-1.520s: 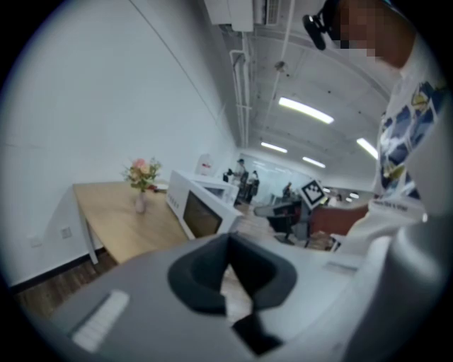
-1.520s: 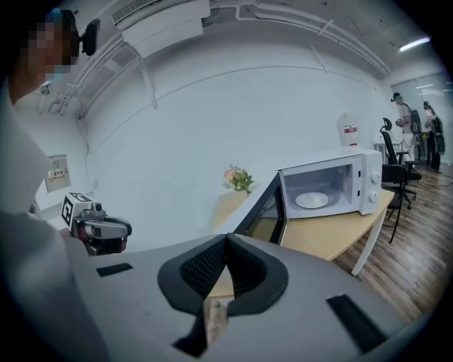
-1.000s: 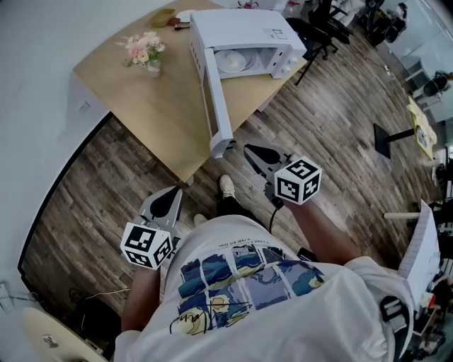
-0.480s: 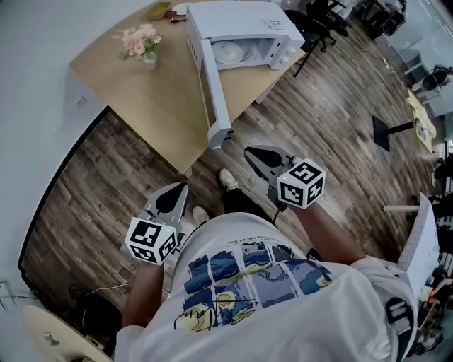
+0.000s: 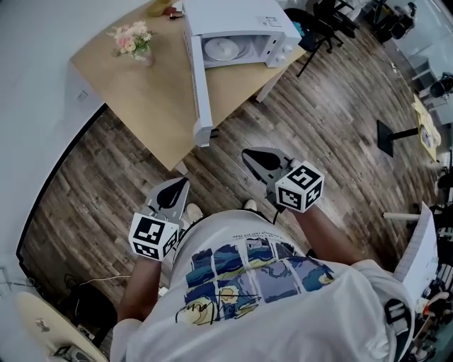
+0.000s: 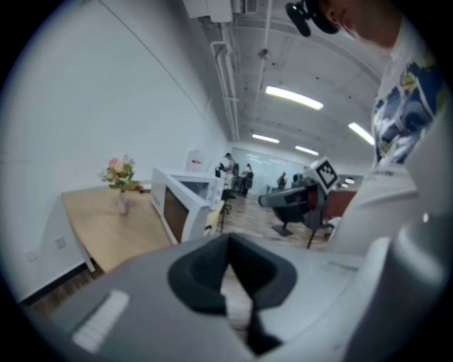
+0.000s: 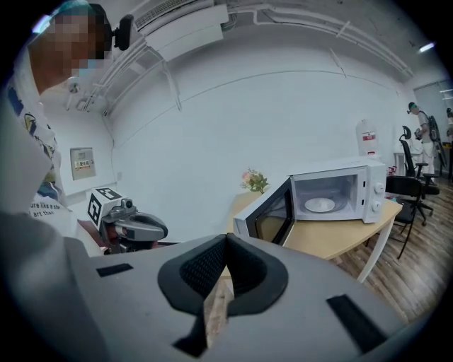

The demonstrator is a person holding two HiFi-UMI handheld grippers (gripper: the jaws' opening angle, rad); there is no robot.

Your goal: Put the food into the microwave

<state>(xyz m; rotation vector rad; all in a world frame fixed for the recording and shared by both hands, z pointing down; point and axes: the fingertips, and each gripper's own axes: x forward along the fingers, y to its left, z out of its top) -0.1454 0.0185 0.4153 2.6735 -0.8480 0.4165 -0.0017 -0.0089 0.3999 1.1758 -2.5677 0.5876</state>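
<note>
A white microwave (image 5: 237, 28) stands on the wooden table (image 5: 152, 92) with its door (image 5: 200, 92) swung wide open toward me. Inside lies a white round plate (image 5: 221, 48), and I see no food on it. My left gripper (image 5: 185, 181) hangs over the floor just short of the table's near corner, shut and empty. My right gripper (image 5: 246, 151) is over the floor, right of the door's end, also shut with nothing in it. The left gripper view has the microwave (image 6: 185, 201) far beyond its jaws (image 6: 228, 237). The right gripper view has the cavity (image 7: 333, 194) beyond its jaws (image 7: 226, 237).
A vase of pink flowers (image 5: 131, 41) stands on the table's left part. Small yellow and red items (image 5: 161, 8) lie at its far edge. Office chairs (image 5: 318, 28) crowd the floor right of the microwave. A white wall (image 5: 35, 106) runs along the left.
The table and microwave have slid toward the top left of the head view. Both grippers have shifted a little over the floor, and their jaws stay shut.
</note>
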